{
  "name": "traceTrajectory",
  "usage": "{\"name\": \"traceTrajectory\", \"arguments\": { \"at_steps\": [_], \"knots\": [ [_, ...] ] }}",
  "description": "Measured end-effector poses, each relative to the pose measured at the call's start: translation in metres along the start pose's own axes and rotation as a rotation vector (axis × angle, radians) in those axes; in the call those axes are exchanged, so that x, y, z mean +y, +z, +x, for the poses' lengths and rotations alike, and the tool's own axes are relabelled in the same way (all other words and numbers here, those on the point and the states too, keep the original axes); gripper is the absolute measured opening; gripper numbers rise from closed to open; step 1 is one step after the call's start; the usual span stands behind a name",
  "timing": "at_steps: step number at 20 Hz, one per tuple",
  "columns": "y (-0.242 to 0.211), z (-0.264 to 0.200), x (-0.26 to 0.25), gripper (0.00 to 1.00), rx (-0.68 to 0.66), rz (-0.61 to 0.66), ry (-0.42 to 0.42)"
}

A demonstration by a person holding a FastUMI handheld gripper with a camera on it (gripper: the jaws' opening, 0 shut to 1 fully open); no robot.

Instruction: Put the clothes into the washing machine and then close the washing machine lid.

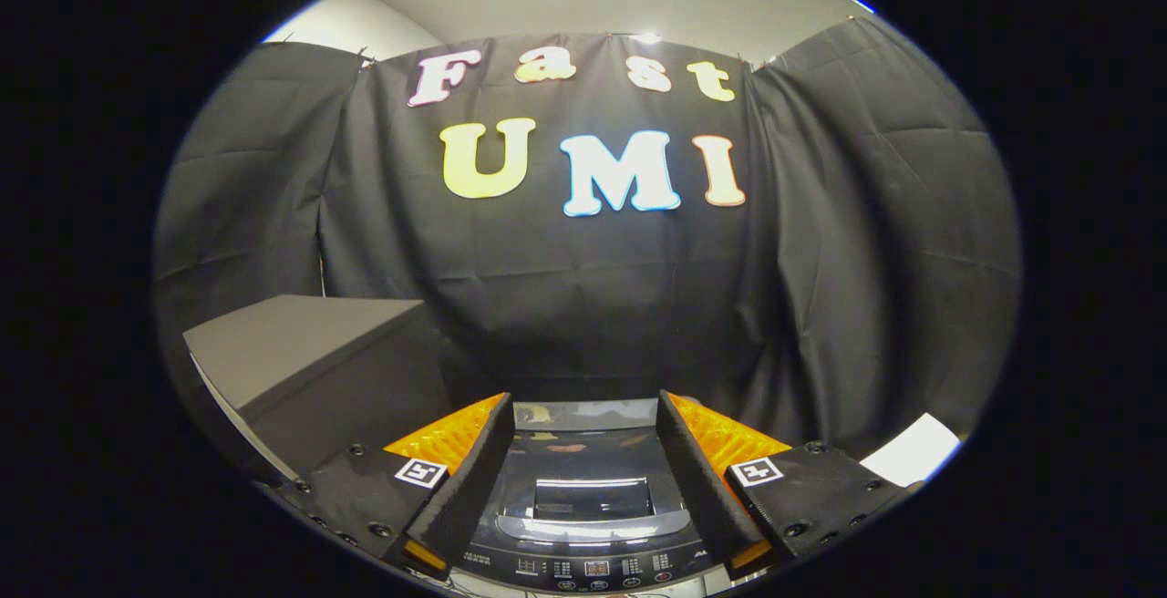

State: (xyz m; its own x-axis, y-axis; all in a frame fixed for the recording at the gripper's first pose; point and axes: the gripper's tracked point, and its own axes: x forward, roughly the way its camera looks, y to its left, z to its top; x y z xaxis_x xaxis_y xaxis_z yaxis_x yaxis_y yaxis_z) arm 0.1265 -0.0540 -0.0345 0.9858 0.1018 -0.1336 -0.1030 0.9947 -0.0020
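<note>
A top-loading washing machine (583,498) stands below and just ahead of my fingers, its dark glossy lid (588,461) lying flat and closed, with a handle recess near the front and a control panel (593,569) at the near edge. My gripper (583,416) hovers above it, open, the two fingers spread wide apart with nothing between them. I see no clothes.
A dark box or cabinet (310,370) with a flat top stands to the left of the machine. A white flat surface (912,452) shows past the right finger. The black cloth wall hangs close behind the machine.
</note>
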Motion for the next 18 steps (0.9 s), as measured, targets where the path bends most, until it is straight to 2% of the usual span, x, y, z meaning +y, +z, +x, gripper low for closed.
{"name": "traceTrajectory", "arguments": {
  "at_steps": [8, 18],
  "knots": [
    [0.043, -0.088, 0.011, 0.97, -0.086, 0.015, -0.038],
    [0.053, -0.155, 0.024, 0.97, -0.134, -0.003, -0.054]
  ]
}}
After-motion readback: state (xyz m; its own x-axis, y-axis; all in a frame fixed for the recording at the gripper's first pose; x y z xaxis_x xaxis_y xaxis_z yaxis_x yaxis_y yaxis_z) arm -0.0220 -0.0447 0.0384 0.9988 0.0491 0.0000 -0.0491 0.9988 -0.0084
